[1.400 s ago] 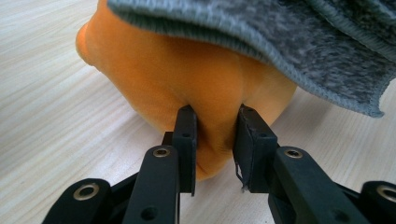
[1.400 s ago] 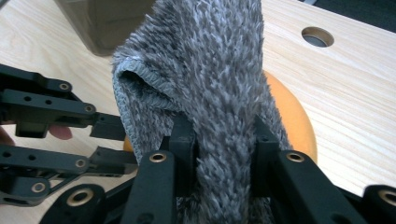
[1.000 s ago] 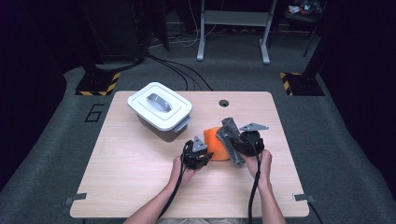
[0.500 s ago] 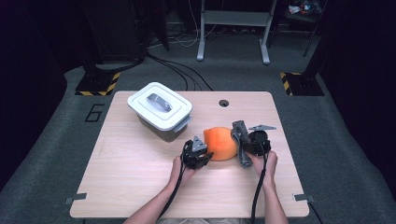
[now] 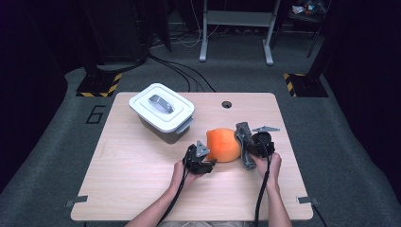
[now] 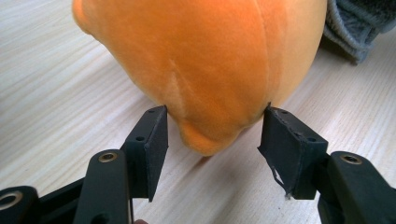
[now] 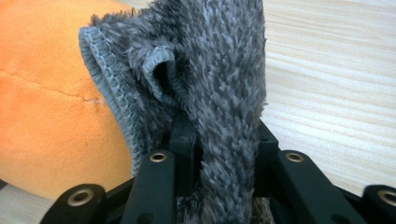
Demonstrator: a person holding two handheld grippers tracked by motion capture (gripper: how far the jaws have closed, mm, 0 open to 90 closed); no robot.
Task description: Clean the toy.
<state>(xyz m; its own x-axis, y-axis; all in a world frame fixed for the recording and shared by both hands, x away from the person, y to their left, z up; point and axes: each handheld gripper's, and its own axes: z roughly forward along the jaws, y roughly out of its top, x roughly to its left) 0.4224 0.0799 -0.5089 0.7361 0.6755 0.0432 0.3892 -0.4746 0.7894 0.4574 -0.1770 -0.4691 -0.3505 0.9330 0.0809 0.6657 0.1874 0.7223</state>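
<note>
L gripper (image 6: 212,140) just opened, straddles orange plush (image 6: 205,60) | R gripper (image 7: 224,154) clamps grey cloth (image 7: 219,70) | floor "6" (image 5: 95,114)

The plush toy (image 5: 223,144) is plain bright orange, with a slightly paler seam line running down it in the left gripper view (image 6: 205,65). The fuzzy cloth (image 7: 219,93) is mottled grey, dark and light fibres mixed, with a lighter grey stitched hem. The bench (image 5: 132,165) is pale wood with fine lengthwise grain. The lidded box (image 5: 161,108) is white over a grey base, its handle grey. Both grippers' fingers (image 6: 152,149) are matt black.
</note>
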